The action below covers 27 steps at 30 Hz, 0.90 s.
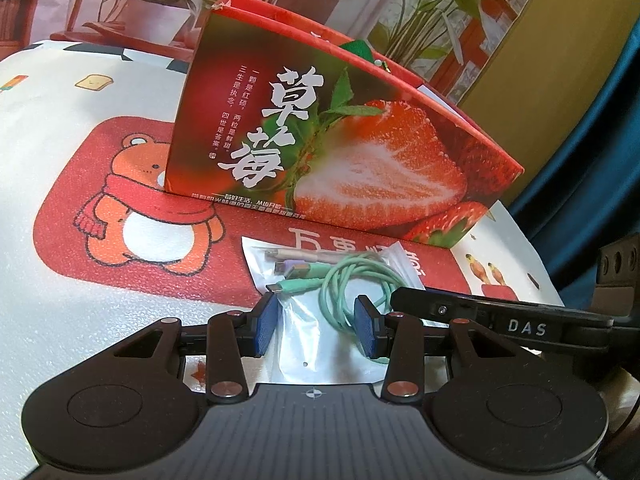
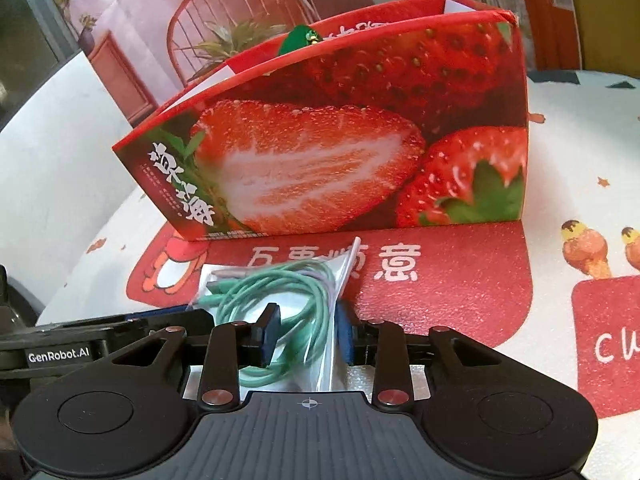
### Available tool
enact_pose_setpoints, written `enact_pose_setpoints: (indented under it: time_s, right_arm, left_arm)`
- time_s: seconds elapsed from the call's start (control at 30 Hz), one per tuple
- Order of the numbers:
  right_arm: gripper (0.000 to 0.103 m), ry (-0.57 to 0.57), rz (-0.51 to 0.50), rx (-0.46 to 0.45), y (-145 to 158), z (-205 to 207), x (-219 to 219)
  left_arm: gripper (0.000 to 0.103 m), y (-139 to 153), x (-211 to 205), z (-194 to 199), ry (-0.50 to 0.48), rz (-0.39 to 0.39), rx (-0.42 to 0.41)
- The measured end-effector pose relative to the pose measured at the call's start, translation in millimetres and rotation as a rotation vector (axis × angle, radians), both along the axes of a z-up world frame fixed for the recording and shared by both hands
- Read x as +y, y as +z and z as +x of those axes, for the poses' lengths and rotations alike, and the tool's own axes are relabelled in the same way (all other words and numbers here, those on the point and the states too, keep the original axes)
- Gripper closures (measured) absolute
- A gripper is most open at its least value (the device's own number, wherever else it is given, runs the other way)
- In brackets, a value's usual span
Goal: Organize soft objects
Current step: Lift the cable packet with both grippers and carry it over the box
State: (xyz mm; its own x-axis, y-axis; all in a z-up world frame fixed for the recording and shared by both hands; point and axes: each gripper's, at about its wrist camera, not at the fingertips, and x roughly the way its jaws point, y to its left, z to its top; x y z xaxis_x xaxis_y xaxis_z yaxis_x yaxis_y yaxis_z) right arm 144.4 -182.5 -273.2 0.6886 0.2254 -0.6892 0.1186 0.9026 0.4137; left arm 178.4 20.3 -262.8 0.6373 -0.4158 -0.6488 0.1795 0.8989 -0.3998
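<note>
A clear plastic bag (image 1: 304, 344) holding coiled green and lilac charging cables (image 1: 356, 280) lies on the table in front of a red strawberry-print box (image 1: 340, 152). My left gripper (image 1: 316, 330) is open, its blue pads either side of the bag's near end. My right gripper (image 2: 306, 334) is open too, its jaws straddling the bag (image 2: 324, 356) and the green cable coil (image 2: 280, 292). The box (image 2: 320, 152) stands open-topped, with a green soft object (image 2: 298, 38) peeking above its rim. The right gripper's body (image 1: 500, 324) shows in the left wrist view.
The table is covered with a white cloth (image 1: 60, 240) printed with a red panel and a cartoon bear (image 1: 148, 208). The left gripper's body (image 2: 60, 352) lies at the left of the right wrist view. A printed backdrop with chair and plants hangs behind.
</note>
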Motion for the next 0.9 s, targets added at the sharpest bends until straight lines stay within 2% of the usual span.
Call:
enact_pose_setpoints:
  time_s: [0.13,0.27,0.57,0.9]
  right_arm:
    - [0.089,-0.013,-0.013,-0.011,1.6,-3.3,-1.9]
    - [0.092,-0.020,-0.023,-0.032,4.5,-6.6,-2.2]
    - [0.092,-0.028,-0.014,-0.093,19.9,-14.6,-4.2]
    - [0.092,-0.027,-0.036,-0.193,52.5,-24.8,-2.9]
  left_arm:
    - [0.059,0.1,2.9,0.0,0.012,-0.030,0.009]
    - [0.059,2.3,3.3,-0.9,0.010,-0.042,0.005]
    - [0.059,18.7,5.1,-8.4,0.015,-0.065,-0.056]
    - [0.059,53.9,2.2,-20.0,-0.002,-0.060,-0.157]
